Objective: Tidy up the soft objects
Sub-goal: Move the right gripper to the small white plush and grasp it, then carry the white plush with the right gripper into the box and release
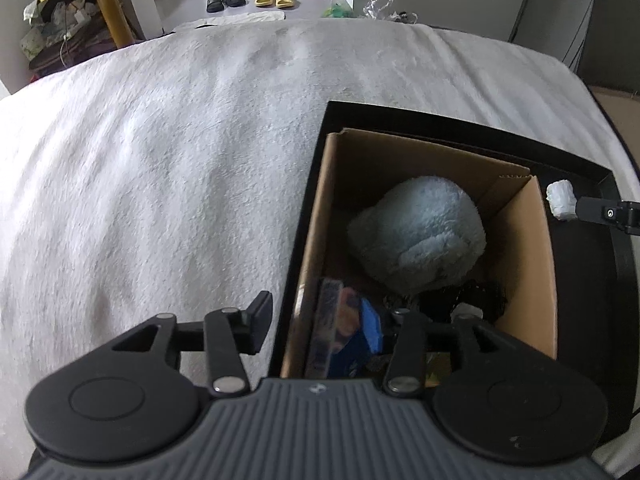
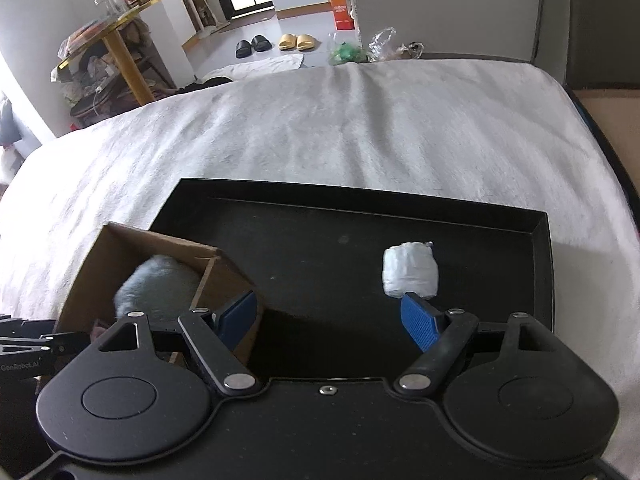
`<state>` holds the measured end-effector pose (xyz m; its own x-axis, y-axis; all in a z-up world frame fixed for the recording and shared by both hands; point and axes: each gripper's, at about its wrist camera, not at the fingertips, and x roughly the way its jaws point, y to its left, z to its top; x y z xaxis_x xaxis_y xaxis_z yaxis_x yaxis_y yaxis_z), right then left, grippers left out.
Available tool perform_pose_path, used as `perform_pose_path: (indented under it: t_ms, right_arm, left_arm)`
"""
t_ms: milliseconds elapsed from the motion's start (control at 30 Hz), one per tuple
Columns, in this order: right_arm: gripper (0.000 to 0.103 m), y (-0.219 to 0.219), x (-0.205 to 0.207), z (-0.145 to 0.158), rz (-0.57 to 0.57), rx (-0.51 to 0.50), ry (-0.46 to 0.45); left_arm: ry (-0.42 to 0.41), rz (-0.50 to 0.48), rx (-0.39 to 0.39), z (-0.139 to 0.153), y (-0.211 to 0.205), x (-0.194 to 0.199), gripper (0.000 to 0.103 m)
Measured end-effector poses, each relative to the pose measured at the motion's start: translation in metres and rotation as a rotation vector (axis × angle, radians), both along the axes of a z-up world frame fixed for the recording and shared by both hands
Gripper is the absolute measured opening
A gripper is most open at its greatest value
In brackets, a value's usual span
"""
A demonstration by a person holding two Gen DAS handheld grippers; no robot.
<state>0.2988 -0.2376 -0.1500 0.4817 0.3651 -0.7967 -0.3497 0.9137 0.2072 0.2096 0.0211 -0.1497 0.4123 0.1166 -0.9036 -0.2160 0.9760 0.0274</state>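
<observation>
Here my right claw (image 2: 330, 322) hangs wide open and empty over the black tray (image 2: 544, 264), its blue ribbed pad just shy of the white wrapped bundle (image 2: 409, 271) — crinkly, squat, pillow-like. My left claw (image 1: 332, 328), also spread and empty, straddles the wall of the cardboard box (image 1: 544, 264), where the fuzzy grey-blue plush (image 1: 420, 236) already sits.

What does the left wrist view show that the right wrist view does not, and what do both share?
Only the left wrist view looks down into the cardboard box, showing dark and blue items packed beside the plush toy.

Only the right wrist view shows the bare floor of the black tray, with the white wrapped bundle lying just past the open right gripper.

Both show the box, toy, bundle, tray, white blanket and the slippers beyond. The left gripper is open too.
</observation>
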Motion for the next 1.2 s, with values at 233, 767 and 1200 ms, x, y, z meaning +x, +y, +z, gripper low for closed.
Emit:
perform_pose_path:
  t_ms: [233, 767, 1200]
  right_arm:
    - [0.078, -0.018, 0.014, -0.019, -0.023, 0.016, -0.014]
    - [0.06, -0.029, 0.04, -0.067, -0.073, 0.04, -0.013]
    - [0.042, -0.033, 0.026, -0.053, -0.071, 0.074, 0.021]
  left_arm:
    - [0.033, -0.005, 0.086, -0.011, -0.021, 0.019, 0.054]
    - [0.067, 0.031, 0.167, -0.013, -0.032, 0.032, 0.06]
    - [0.049, 0.024, 0.169, -0.004, -0.025, 0.021, 0.06]
